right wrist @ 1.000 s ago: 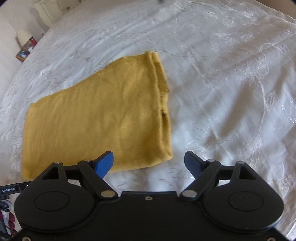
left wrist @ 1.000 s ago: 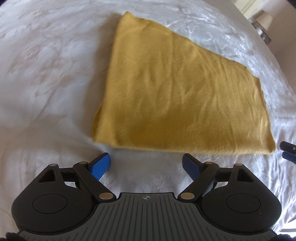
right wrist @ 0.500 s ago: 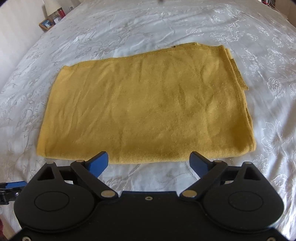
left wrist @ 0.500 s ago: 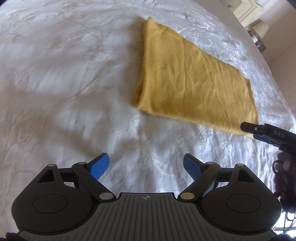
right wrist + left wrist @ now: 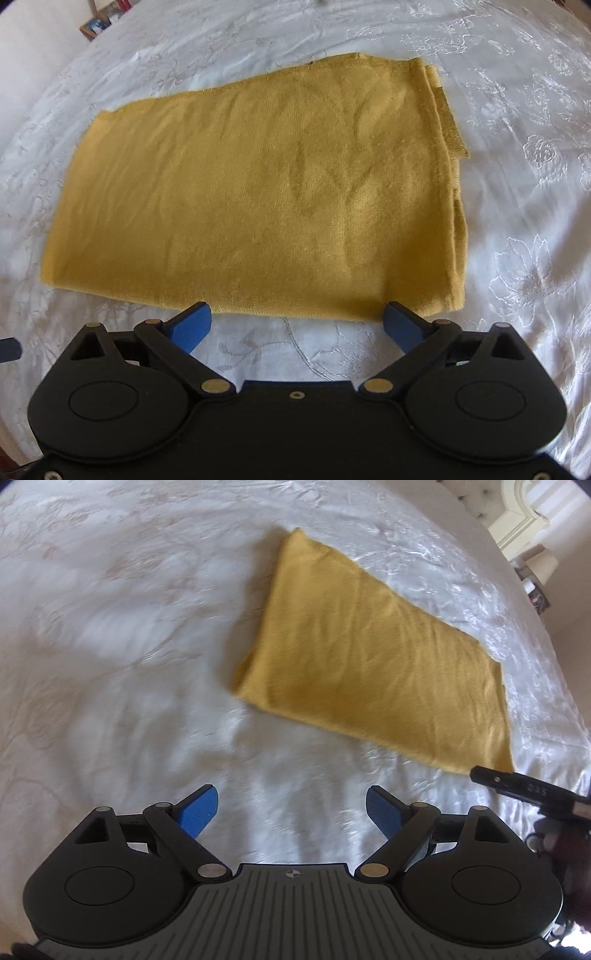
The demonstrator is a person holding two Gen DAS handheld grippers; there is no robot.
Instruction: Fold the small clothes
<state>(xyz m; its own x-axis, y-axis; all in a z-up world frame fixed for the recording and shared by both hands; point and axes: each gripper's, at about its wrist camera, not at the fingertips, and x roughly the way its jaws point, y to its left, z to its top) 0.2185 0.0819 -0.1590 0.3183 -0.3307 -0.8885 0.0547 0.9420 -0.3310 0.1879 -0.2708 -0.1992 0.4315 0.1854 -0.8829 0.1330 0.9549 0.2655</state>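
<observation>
- The left gripper [image 5: 291, 808] has its jaws spread wide and holds nothing — only bare white bedspread [image 5: 129, 664] lies between its blue pads [image 5: 197, 812].
- Ahead of those jaws and off to their right lies the mustard-yellow folded garment [image 5: 373, 664], flat on the bedspread and well clear of the pads. Its nearest corner, a rounded fold, sits forward of the gap between the jaws.
- At the right edge of the left wrist view a dark finger of the right gripper [image 5: 517, 788] reaches in, its tip just at the garment's near right corner; whether it touches the cloth I cannot tell.
- In the right wrist view, the right gripper [image 5: 297, 325] has its jaws opening, already very wide, with nothing pinched between them.
- The garment [image 5: 258, 192] fills the space straight ahead of the right jaws. Its near edge runs across just in front of both blue pads [image 5: 190, 325], and the tips appear to overlap that edge in the picture — contact cannot be judged.
- The gap between the right jaws shows white embroidered bedspread [image 5: 295, 354], with the garment's edge at the far end of the gap.
- Along the garment's side beyond the right-hand jaw, several layers are stacked, and a ribbed band [image 5: 448, 125] sticks out at the far corner.
- Beyond the garment, far ahead and left of the right jaws, a framed picture [image 5: 96, 27] stands at the edge of the view.
- Far ahead and to the right of the left jaws stands pale furniture [image 5: 524, 517].
</observation>
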